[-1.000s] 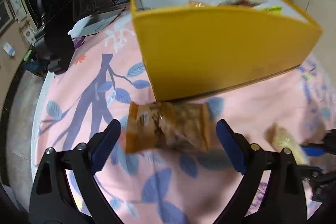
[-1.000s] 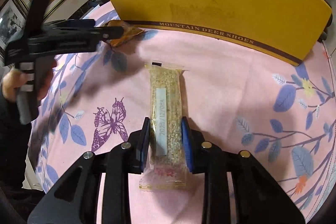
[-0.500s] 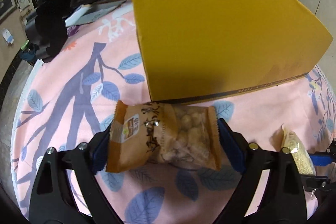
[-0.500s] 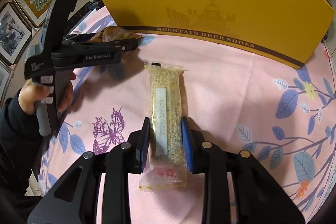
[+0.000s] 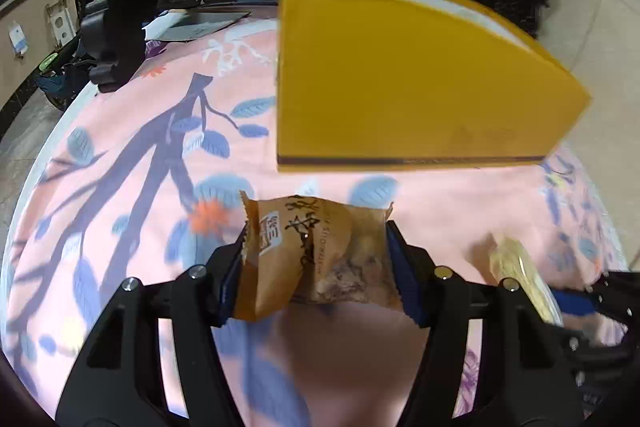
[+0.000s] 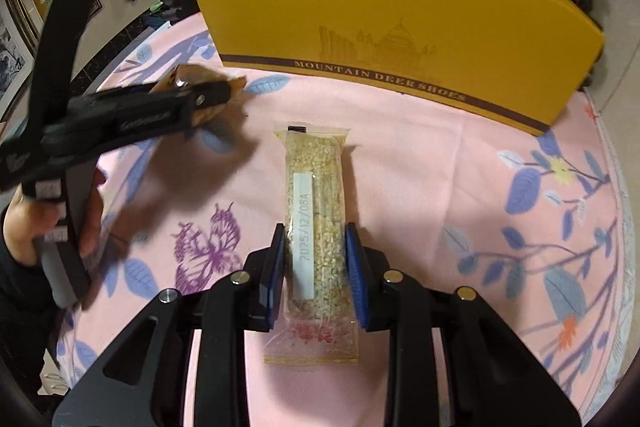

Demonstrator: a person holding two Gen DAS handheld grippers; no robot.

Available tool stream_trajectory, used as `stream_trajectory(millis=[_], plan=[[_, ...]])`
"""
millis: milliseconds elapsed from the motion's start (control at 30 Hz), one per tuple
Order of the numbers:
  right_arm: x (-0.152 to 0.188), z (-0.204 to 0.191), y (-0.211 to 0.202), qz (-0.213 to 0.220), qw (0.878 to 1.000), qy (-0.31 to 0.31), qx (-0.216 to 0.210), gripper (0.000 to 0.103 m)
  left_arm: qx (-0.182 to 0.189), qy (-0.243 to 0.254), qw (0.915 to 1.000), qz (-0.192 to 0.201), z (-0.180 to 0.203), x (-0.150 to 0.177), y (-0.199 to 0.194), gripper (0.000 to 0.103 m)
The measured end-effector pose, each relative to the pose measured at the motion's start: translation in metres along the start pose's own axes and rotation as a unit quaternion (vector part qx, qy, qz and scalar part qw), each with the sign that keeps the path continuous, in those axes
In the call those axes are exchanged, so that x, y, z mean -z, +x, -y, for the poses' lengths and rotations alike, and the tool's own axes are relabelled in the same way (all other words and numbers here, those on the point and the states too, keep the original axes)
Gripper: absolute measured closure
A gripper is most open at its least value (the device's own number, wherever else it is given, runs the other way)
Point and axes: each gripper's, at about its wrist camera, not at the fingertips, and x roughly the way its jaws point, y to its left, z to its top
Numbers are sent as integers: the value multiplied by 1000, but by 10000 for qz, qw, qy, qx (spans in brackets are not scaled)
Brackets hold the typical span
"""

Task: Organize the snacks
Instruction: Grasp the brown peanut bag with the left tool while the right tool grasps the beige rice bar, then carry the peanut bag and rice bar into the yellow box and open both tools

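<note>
Closing in, the left hand-held gripper (image 5: 316, 269) now clenches the brown snack packet (image 5: 316, 255), raised just before the yellow box (image 5: 400, 79). Its jaws have just been closing. Clamped on the grain bar (image 6: 316, 227), the right hand-held gripper (image 6: 316, 275) rests it on the pink-clothed bench (image 6: 440, 195). Both wrappers look slick; a crumpled packet could slip mid-carry.

Left gripper (image 5: 316, 259) jaws just closing, seemingly gripping, right gripper (image 6: 316, 271) clamped

Left hand-held gripper (image 5: 316, 259) clamping snack packet (image 5: 316, 255)
</note>
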Motion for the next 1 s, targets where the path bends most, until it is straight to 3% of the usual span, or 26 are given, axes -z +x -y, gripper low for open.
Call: stream_trajectory(millis=[200,333,600,800,1000], plan=[[12,3,-30,228,9994,255,-33,74,220,-176,9995,134,12,19,-46,40],[18,9,-43,367,9986,377,-15,74,146,-164,9993,286,28,26,-79,40],[11,27,-79,635,9965,538,-35,74,175,-259,9989,352,38,-3,-101,40],[-58,47,-102,829,9945,620,-161,74,125,-103,9988,455,57,-79,-98,40],[-155,80,-92,824,9924,906,160,74,-110,-90,9989,441,75,-163,-64,40]])
